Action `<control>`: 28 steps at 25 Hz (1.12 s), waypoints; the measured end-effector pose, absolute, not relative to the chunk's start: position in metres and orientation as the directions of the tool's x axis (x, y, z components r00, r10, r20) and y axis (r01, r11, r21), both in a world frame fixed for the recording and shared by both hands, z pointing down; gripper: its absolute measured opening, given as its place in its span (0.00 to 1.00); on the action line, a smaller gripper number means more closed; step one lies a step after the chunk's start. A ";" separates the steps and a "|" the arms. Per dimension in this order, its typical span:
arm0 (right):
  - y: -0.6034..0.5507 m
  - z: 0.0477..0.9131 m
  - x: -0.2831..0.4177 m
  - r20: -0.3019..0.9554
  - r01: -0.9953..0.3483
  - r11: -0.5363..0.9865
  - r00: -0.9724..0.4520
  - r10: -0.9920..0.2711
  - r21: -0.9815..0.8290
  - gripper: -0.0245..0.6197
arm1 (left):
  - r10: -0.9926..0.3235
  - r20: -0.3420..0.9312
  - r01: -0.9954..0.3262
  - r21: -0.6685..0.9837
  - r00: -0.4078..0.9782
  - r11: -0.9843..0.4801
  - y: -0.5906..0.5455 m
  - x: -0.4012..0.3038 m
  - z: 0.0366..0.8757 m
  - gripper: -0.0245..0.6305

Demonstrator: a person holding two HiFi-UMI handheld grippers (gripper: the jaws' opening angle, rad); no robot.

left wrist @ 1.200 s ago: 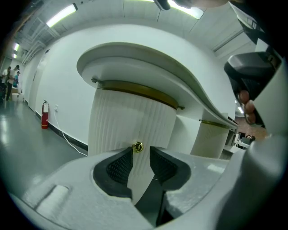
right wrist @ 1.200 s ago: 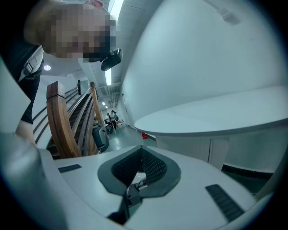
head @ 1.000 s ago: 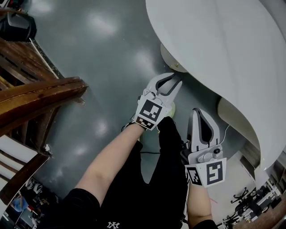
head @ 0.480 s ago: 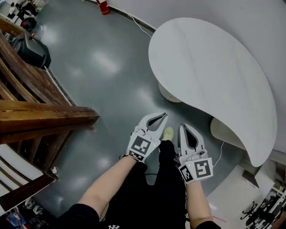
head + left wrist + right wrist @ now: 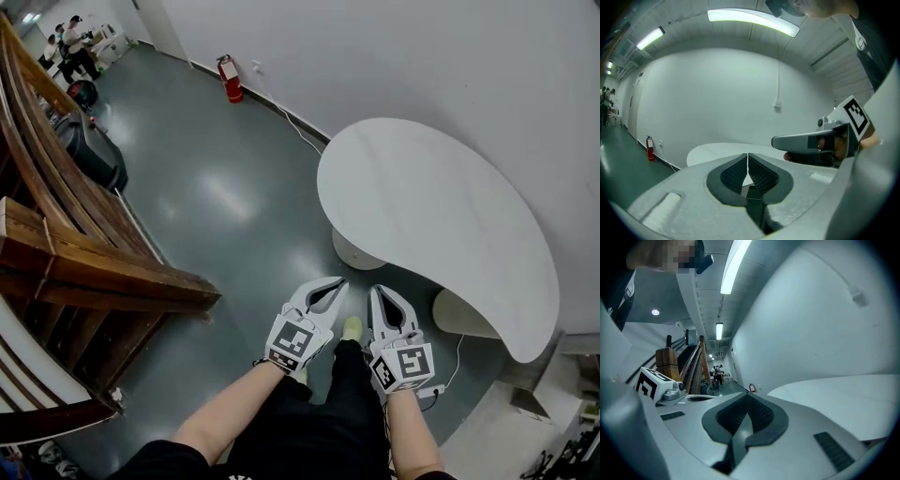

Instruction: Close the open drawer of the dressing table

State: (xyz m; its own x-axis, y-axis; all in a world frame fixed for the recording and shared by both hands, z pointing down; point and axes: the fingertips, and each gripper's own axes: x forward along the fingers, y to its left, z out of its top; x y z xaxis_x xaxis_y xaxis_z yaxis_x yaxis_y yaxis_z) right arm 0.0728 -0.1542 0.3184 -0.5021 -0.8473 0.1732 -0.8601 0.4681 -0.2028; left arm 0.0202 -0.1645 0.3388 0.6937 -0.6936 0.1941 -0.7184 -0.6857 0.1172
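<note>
The white dressing table has a curved top and stands against the wall. Two pale rounded parts show under its near edge, and I cannot make out a drawer from here. Both grippers hover side by side in front of that edge, over the grey floor, touching nothing. The jaws of my left gripper are closing; their tips meet with nothing between them. My right gripper is shut and empty. Each gripper also appears in the other's view: the right gripper and the left gripper.
A dark wooden stair railing fills the left side. A black bag lies beside it. A red fire extinguisher stands at the far wall, with people beyond. A power strip lies on the floor by my right arm.
Both grippers have risen and drawn back from under the table's edge. The left jaws have gone from open to closed. The head view has lifted, showing the whole table top.
</note>
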 end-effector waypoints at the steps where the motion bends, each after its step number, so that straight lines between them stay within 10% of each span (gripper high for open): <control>1: -0.156 0.310 0.072 0.164 -0.862 0.466 -0.498 -0.851 -0.199 0.06 | -0.698 0.183 -0.720 0.111 0.693 -0.685 -0.166 0.018 0.329 0.06; 28: -0.138 0.167 0.035 0.036 -0.839 0.523 -0.534 -0.845 -0.152 0.06 | -0.757 0.072 -0.758 0.134 0.650 -0.638 -0.136 -0.029 0.172 0.06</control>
